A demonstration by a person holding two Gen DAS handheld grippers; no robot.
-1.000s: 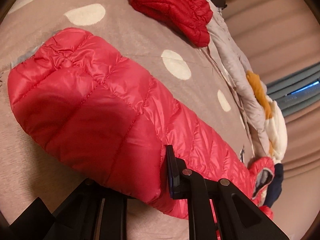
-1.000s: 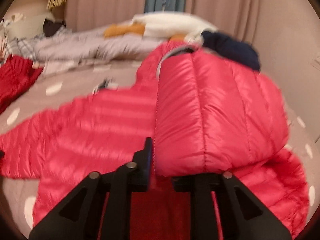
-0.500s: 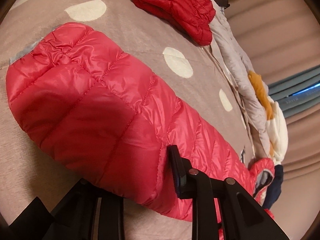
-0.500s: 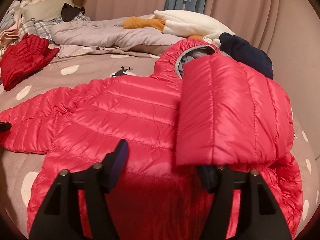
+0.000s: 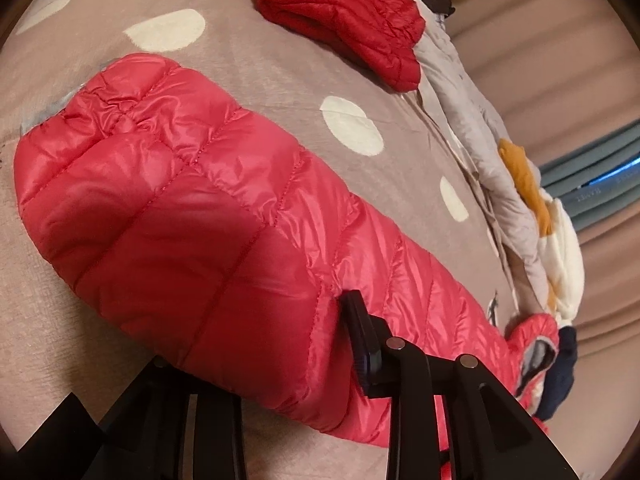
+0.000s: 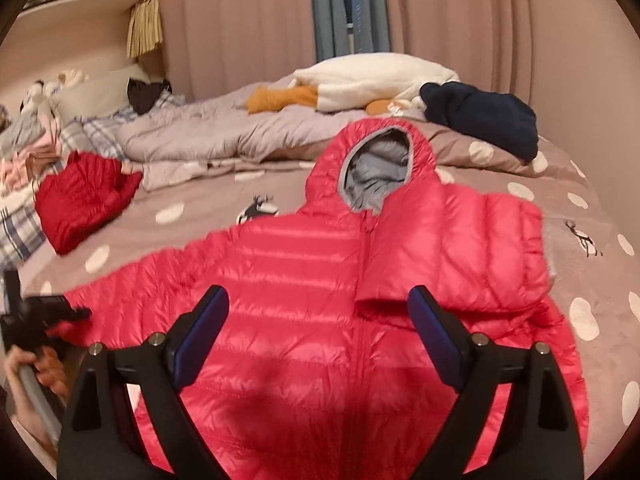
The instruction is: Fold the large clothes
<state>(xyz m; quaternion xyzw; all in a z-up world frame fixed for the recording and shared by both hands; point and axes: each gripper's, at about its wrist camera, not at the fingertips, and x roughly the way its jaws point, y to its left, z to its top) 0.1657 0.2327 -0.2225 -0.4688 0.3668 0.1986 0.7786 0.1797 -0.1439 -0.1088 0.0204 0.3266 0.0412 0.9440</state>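
Note:
A pink-red hooded puffer jacket point(image 6: 304, 288) lies face up on the bed. Its right sleeve point(image 6: 460, 252) is folded in over the chest. Its left sleeve point(image 5: 192, 216) stretches out flat to the left. My left gripper point(image 5: 280, 344) is shut on the lower edge of that left sleeve; one finger point(image 5: 360, 332) shows, the other is under the fabric. It also shows at the left edge of the right wrist view point(image 6: 48, 312). My right gripper point(image 6: 316, 332) is open and empty, raised above the jacket's front.
The bed has a taupe polka-dot cover point(image 6: 592, 312). A folded dark red jacket point(image 6: 84, 200) lies at the left. A grey duvet point(image 6: 224, 136), white and orange clothes point(image 6: 360, 80) and a navy garment point(image 6: 484, 120) lie along the far side. Curtains hang behind.
My right gripper has opened, let go of the folded right sleeve and drawn back and up. My left gripper has stayed shut on the left sleeve with little movement.

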